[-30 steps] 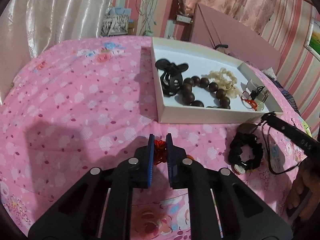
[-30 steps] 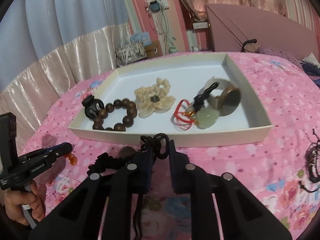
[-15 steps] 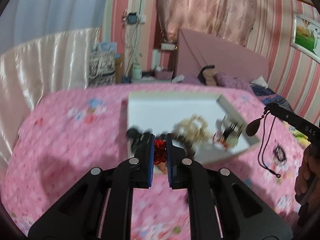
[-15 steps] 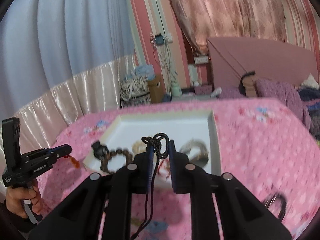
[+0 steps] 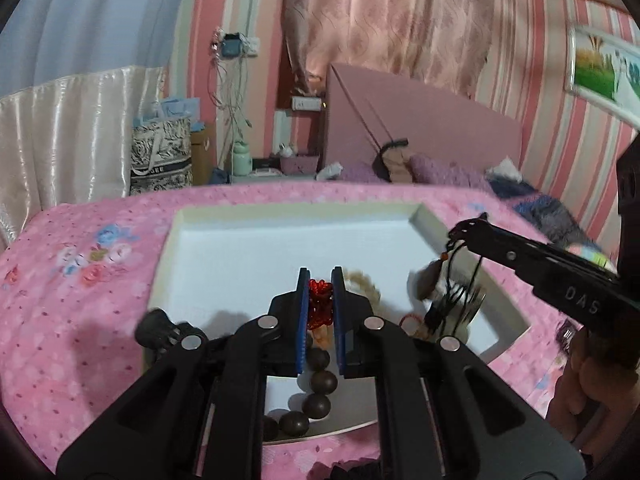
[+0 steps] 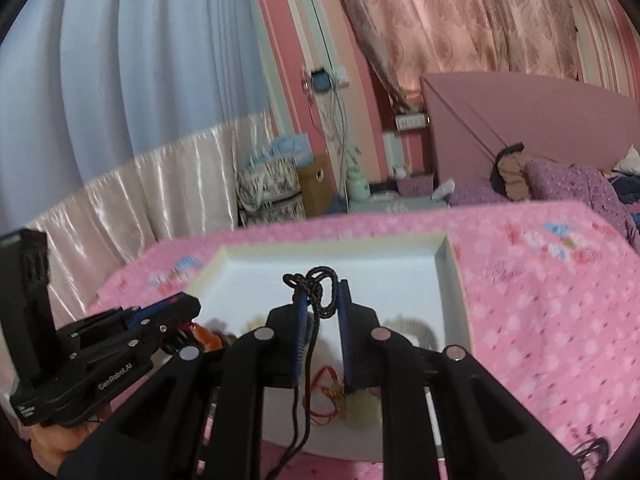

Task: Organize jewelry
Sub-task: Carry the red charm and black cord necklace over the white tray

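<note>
**Two pieces dangling over the tray**

You are holding the left gripper clamped on a red beaded piece and the right gripper clamped on a black cord necklace, both above the white tray. The swinging cord is likely risking a snag on the wooden bead bracelet.

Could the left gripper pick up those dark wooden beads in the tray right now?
Probably not: the left gripper is shut on a red beaded piece, so its jaws are occupied, though the wooden beads lie uncovered just below it in the white tray.
</note>
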{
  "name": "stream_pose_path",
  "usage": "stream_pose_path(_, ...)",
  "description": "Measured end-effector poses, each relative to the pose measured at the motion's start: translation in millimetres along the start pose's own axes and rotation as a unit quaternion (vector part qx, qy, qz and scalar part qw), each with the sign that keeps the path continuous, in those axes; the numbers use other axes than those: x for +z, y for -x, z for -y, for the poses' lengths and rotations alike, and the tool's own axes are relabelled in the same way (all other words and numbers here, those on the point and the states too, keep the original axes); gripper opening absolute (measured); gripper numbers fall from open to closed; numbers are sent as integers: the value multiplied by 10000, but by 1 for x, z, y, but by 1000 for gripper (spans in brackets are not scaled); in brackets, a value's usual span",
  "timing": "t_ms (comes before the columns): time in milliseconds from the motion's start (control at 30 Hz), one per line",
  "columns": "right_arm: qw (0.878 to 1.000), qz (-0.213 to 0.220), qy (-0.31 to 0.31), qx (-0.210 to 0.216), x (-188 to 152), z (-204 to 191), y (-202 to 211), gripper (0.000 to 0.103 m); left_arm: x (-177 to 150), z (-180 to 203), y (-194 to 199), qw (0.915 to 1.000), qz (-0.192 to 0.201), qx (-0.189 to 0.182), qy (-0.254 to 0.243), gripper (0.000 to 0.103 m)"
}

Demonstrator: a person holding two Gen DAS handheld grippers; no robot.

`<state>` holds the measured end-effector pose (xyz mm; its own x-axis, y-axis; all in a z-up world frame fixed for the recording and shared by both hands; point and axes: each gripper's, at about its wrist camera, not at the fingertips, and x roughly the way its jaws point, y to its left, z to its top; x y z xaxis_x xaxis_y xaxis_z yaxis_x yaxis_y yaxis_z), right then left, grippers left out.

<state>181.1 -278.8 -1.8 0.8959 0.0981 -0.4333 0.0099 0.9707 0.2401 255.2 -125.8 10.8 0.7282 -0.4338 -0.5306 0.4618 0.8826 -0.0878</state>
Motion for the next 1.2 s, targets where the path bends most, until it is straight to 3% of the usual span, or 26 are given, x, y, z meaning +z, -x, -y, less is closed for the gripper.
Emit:
stream_pose_path(100,9997,-15,179,-185,-5,-3,-7,15,-5,1,-7,10000,11,75,-19,8)
stream_pose_path(533,9982,-206,529,-193,-20,-14,-19,15,-15,-3,-13,9997,43,204,136,9)
stream_pose_path(1200,9981,-286,481,-252,-21,-9,-20,18,-15,-1,-18,9995,-23,308,114,11)
